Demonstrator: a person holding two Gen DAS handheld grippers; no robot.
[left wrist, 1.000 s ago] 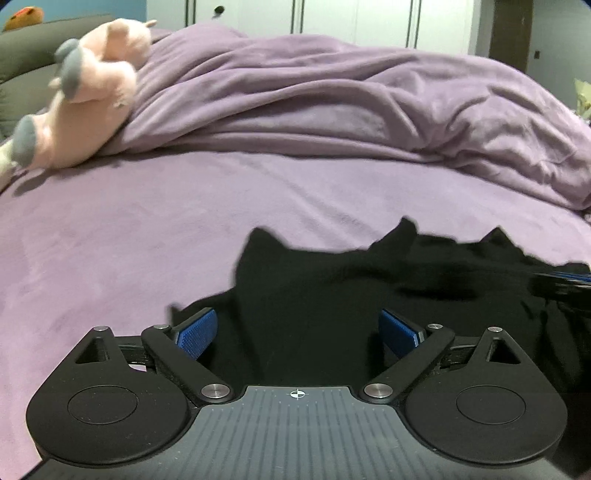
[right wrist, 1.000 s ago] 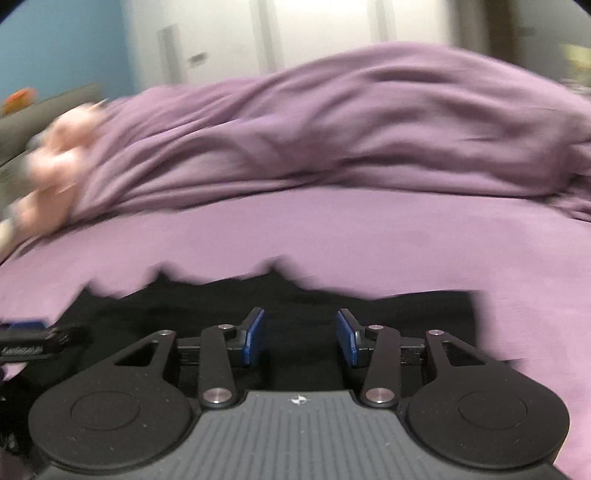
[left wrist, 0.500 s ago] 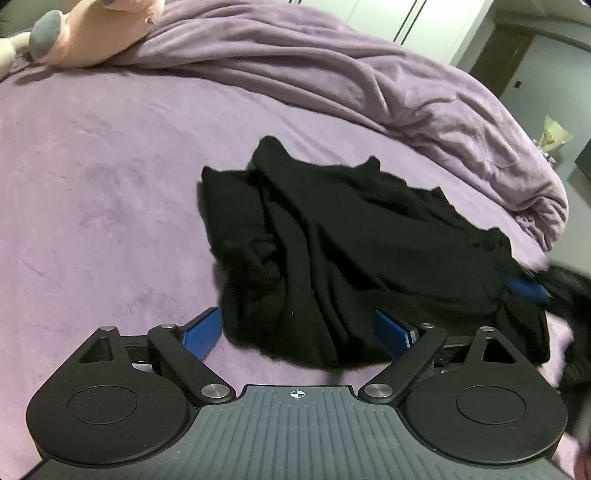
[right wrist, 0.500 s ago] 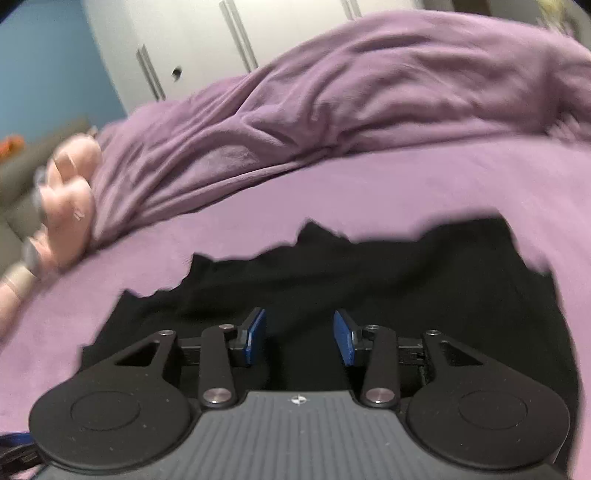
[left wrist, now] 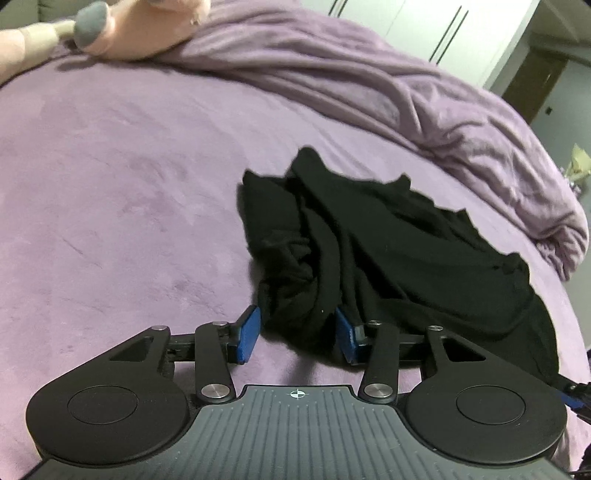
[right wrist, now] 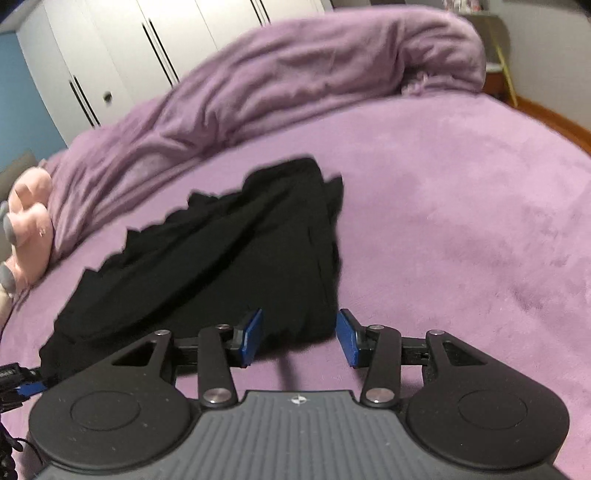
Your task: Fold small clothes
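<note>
Garment position: one black garment [left wrist: 388,251] is seen rumpled on the purple bed [left wrist: 110,184], at frame centre and right in the left view, centre-left in the right view.
Long axis: it is stretched from one claw to the other, an end at each.
Left claw [left wrist: 295,330]: spread, with a bunched end between the pads, not yet pinched.
Right claw [right wrist: 300,334]: spread, with the other end between the pads, not yet pinched.
Nearer hand: neither; each is judged equally near its own end.
Counts: one garment, two claws, one pink plush toy [left wrist: 140,26] at upper left, one heaped blanket [right wrist: 295,74].
</note>
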